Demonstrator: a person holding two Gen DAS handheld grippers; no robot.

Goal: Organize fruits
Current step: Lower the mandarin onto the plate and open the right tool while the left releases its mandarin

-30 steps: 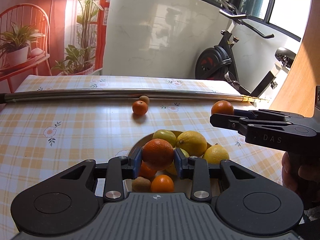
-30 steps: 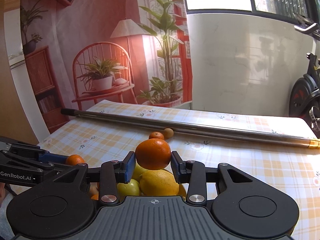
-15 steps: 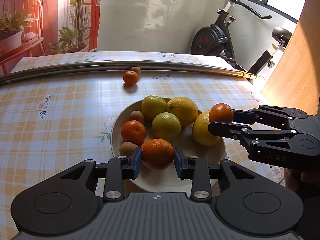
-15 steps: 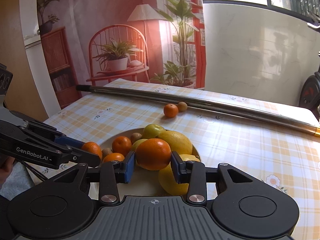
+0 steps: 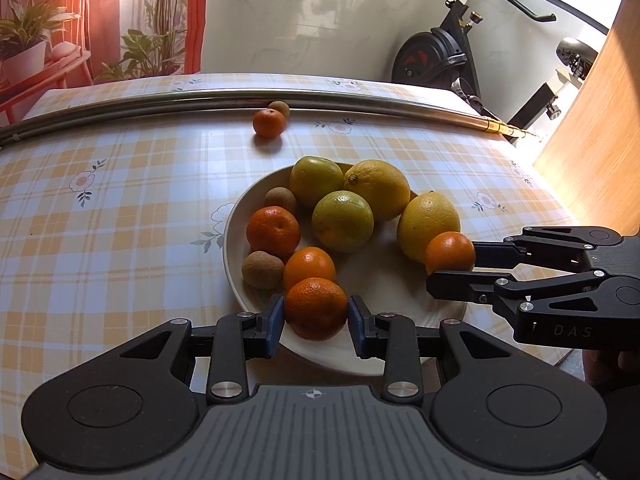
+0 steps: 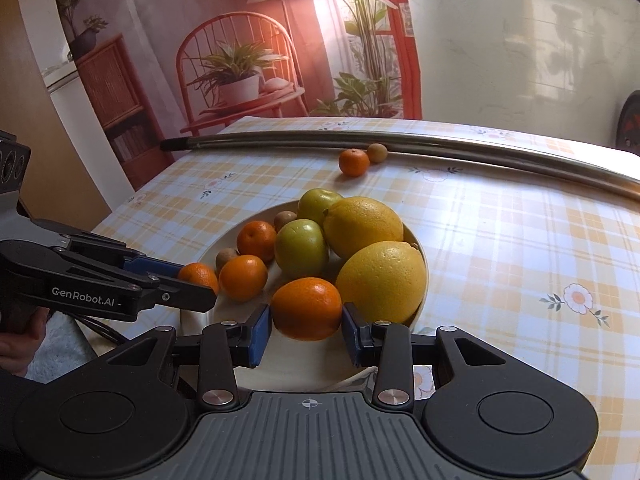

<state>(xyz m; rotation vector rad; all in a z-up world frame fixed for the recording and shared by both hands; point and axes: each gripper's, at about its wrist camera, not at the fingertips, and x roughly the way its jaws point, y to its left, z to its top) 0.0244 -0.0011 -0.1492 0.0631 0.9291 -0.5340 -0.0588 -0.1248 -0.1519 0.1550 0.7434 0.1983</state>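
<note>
Left wrist view: the left gripper [image 5: 316, 314] clamps an orange [image 5: 316, 308] low over the near rim of the plate [image 5: 236, 276], positioned for release beside the piled fruit. The right gripper [image 6: 307, 322] likewise grips a second orange [image 6: 307, 308] over the plate's free area, against a lemon [image 6: 380, 280]. One mandarin [image 5: 269, 123] lies on the table [image 5: 120, 220], uncollected.

Oranges: five, two gripped [image 5: 315, 307] [image 5: 449, 251], two on plate [image 5: 273, 231] [image 5: 309, 267], one on table [image 5: 269, 123] | yellow citrus: two [image 5: 378, 189] [image 5: 428, 219] | green citrus: two [image 5: 316, 181] [image 5: 342, 221] | kiwis: three [image 5: 262, 269] [image 5: 280, 200] [image 5: 279, 108] | plate: one [image 5: 236, 216] | grippers: two [image 5: 315, 322] [image 5: 448, 268]
</note>
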